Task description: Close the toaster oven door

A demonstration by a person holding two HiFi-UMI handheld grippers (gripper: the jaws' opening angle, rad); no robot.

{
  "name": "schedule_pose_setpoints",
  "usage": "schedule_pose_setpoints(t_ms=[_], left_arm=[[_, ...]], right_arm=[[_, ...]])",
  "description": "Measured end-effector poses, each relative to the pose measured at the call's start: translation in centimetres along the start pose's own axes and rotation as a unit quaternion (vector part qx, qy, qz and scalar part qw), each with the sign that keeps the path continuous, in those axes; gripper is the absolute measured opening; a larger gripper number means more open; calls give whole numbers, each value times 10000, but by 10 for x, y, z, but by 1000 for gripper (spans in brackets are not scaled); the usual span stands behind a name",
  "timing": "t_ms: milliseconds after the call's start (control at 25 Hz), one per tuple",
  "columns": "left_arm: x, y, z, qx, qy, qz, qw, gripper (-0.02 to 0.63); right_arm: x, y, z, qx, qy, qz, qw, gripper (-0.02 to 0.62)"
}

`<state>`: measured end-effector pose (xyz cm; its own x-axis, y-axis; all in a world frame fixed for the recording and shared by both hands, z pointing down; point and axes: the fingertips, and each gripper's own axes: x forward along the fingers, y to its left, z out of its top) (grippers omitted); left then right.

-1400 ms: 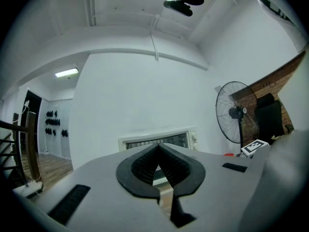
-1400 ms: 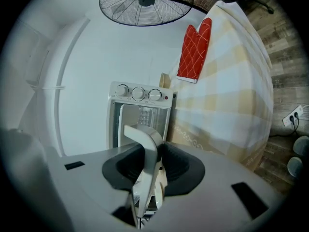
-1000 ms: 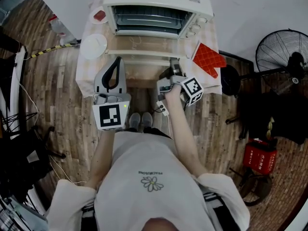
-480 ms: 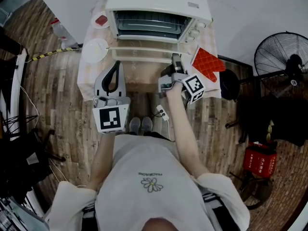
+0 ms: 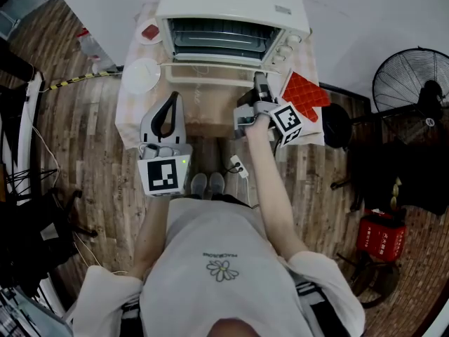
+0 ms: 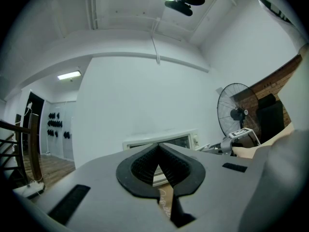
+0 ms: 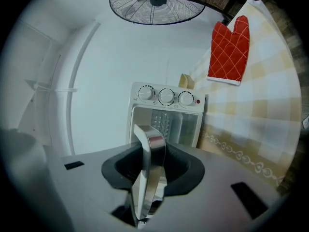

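The white toaster oven (image 5: 228, 12) stands at the back of the checked table (image 5: 210, 118). Its door (image 5: 210, 72) hangs partly open, tilted up from flat. My right gripper (image 5: 261, 84) is shut on the door's metal handle (image 7: 150, 146), near the handle's right end. In the right gripper view the shiny bar runs between the pads, with the oven's cavity and three knobs (image 7: 166, 96) behind. My left gripper (image 5: 168, 100) hovers over the table's front left, shut and holding nothing. In the left gripper view the oven (image 6: 186, 140) shows beyond the left gripper's (image 6: 158, 148) meeting tips.
A red oven mitt (image 5: 304, 93) lies right of the oven. A white plate (image 5: 142, 74) and a small dish with something red (image 5: 149, 31) sit to its left. A standing fan (image 5: 414, 83) is on the floor at right. A power strip (image 5: 236, 164) lies by the person's feet.
The right gripper has moved towards the oven with the handle in it, and the door has swung up from nearly flat. The left gripper has barely shifted.
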<state>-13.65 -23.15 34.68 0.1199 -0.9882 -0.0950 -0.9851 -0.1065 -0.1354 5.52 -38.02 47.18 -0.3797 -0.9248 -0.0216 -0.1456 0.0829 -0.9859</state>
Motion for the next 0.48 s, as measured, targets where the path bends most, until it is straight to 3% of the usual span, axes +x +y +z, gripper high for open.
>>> schedule_pose_setpoints(t_ms=[480], left_arm=[[-3,8,0,-17,-3,102,9999,14]], right_arm=[[12,10,4,109,-44,83,9999,84]])
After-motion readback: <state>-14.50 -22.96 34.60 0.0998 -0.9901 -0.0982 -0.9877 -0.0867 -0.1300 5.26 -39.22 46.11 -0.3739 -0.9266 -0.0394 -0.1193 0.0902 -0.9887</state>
